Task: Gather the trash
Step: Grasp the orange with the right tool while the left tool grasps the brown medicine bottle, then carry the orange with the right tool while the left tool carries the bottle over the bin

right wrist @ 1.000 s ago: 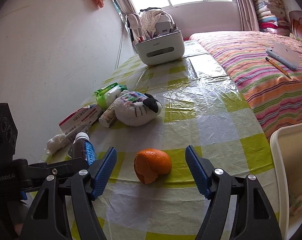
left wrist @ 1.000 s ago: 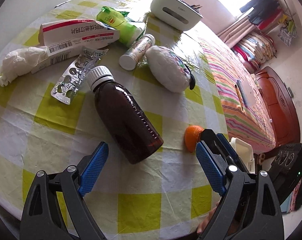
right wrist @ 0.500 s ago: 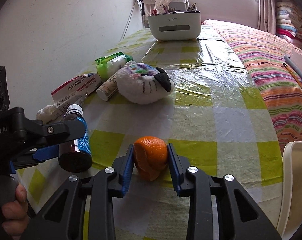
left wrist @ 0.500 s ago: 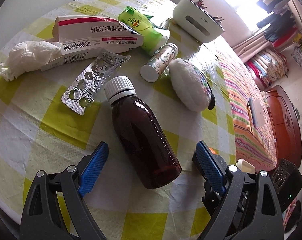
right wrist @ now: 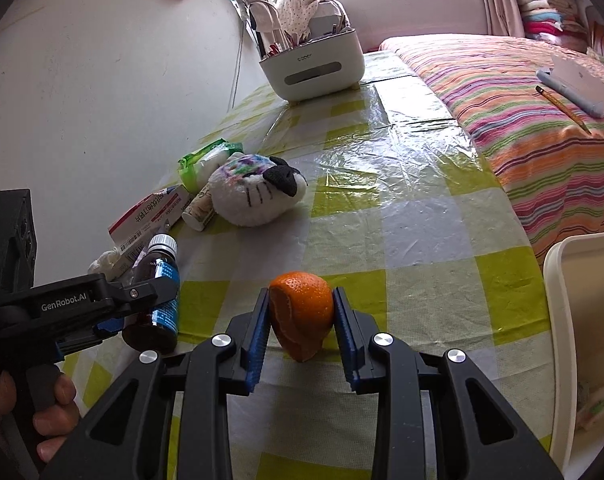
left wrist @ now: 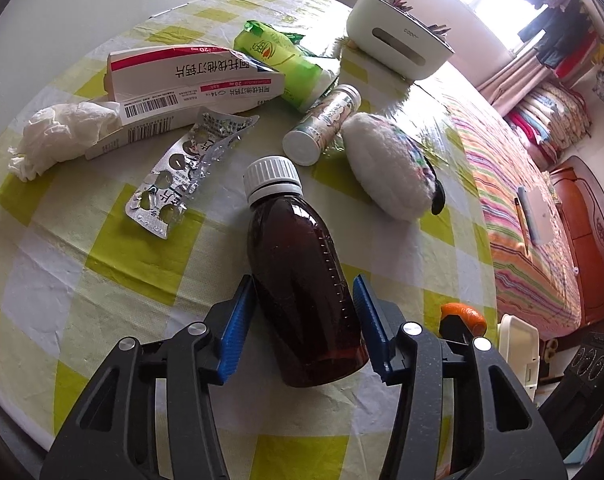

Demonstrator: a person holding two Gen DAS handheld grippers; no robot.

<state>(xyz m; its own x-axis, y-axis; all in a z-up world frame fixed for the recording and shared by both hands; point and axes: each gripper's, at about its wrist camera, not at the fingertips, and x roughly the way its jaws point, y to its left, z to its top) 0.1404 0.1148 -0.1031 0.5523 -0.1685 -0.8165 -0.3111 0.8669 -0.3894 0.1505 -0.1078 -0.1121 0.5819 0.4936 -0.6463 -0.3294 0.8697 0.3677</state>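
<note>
A brown medicine bottle [left wrist: 298,264] with a white cap lies on the checked tablecloth. My left gripper [left wrist: 302,284] straddles its lower body; the jaws are closing and the blue pads [left wrist: 238,320] rest against its sides. From the right wrist view the same bottle [right wrist: 158,280] shows under the left gripper's finger. My right gripper [right wrist: 302,320] is shut on an orange peel half [right wrist: 302,308], low over the cloth. That peel [left wrist: 464,314] also shows to the bottle's right. A crumpled tissue [left wrist: 62,132], empty blister pack [left wrist: 182,176], torn medicine box [left wrist: 190,76] and green packet [left wrist: 278,60] lie beyond.
A white tube [left wrist: 326,120] and a plush toy [left wrist: 390,168] lie past the bottle. A white caddy [right wrist: 314,68] stands at the table's far end. A white bin [right wrist: 582,340] sits off the table's right edge, beside a striped bed [right wrist: 522,92]. A hand [right wrist: 50,408] holds the left gripper.
The right gripper closed on the orange peel. The left gripper moved in over the bottle, and its jaws came together around the bottle's body.
</note>
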